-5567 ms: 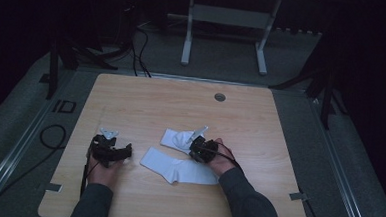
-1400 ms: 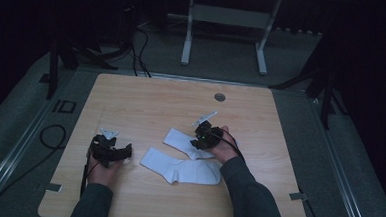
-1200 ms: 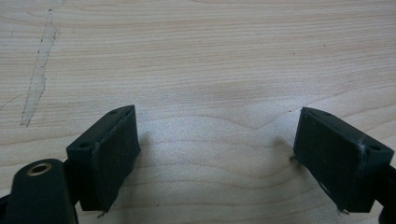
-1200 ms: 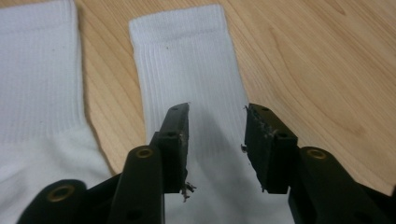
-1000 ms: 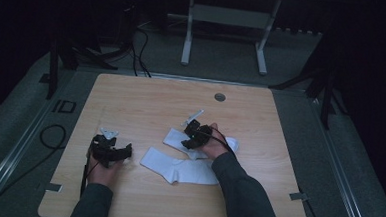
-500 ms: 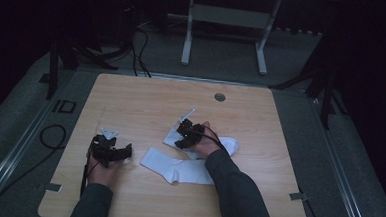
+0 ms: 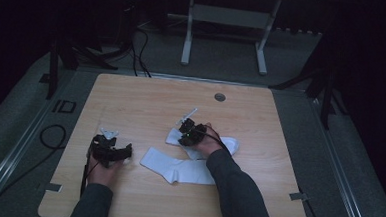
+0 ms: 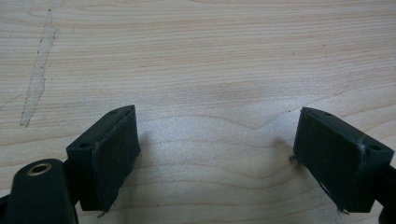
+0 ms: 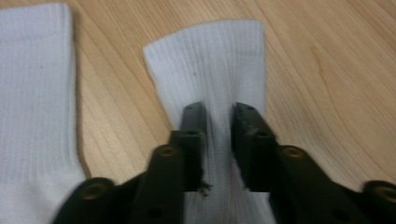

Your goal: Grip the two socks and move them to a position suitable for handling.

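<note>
The white sock (image 9: pixel 210 88) lies flat on the desk (image 9: pixel 327 70) straight ahead of and under the right gripper (image 9: pixel 219 116), whose jaws have just been closing and now pinch a raised ridge of its ribbed fabric between them, a little back from the cuff end. The pinch looks shallow, so the likeliest slip is that only the top layer is caught: on a lift the knit could stretch, pull out of the pads, or drag the sock along the wood and bunch it instead of raising it cleanly. The second sock (image 9: pixel 32 93) lies just to the left of these jaws, apart from the first by a strip of bare wood; a sideways pull could sweep one over the other and tangle the pair. In the high view the right gripper (image 7: pixel 187 133) sits over the farther sock (image 7: pixel 229 144), with the nearer one (image 7: pixel 178 168) toward the person. The left gripper (image 8: pixel 224 154) has its jaws wide apart over bare wood, holding nothing, resting well left of the socks (image 7: pixel 109 149). The desk is pale, smooth wood grain with a faint scuff; around it the room is dark, with grey floor, cables and a metal stand (image 7: pixel 225 30) beyond the far edge.
</note>
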A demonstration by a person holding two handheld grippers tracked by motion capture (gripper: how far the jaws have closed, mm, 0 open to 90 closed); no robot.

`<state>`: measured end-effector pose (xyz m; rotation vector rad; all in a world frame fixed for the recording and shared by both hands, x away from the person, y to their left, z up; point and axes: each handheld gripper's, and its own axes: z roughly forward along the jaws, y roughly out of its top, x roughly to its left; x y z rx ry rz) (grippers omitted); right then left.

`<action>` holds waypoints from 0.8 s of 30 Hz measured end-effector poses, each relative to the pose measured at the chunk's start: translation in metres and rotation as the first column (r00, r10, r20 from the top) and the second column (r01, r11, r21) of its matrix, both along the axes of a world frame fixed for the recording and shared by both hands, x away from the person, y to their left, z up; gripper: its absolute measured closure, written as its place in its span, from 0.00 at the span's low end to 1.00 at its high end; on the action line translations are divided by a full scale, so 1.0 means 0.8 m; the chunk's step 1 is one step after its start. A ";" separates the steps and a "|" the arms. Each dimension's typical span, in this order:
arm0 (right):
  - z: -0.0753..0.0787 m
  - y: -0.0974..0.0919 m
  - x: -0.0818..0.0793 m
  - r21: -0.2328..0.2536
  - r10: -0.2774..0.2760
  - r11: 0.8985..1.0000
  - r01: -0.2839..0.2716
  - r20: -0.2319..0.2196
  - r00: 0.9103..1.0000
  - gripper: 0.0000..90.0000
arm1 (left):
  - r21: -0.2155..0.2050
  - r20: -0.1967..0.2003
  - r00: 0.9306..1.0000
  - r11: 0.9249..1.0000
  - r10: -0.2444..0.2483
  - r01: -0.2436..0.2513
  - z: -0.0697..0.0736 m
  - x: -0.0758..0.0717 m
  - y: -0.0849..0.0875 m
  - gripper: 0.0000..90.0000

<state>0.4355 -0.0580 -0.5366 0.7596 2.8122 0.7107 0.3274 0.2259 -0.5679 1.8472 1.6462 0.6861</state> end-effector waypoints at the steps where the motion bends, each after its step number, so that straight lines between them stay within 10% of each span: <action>1: 0.000 -0.001 0.000 -0.002 -0.005 1.000 0.005 -0.005 1.000 0.90 | 0.000 0.000 1.000 1.000 0.000 0.000 0.000 0.000 0.000 0.16; 24: 0.017 -0.024 -0.002 -0.018 -0.027 0.999 0.028 0.070 0.997 0.94 | -0.002 0.002 1.000 1.000 -0.005 0.005 0.000 0.001 -0.001 0.16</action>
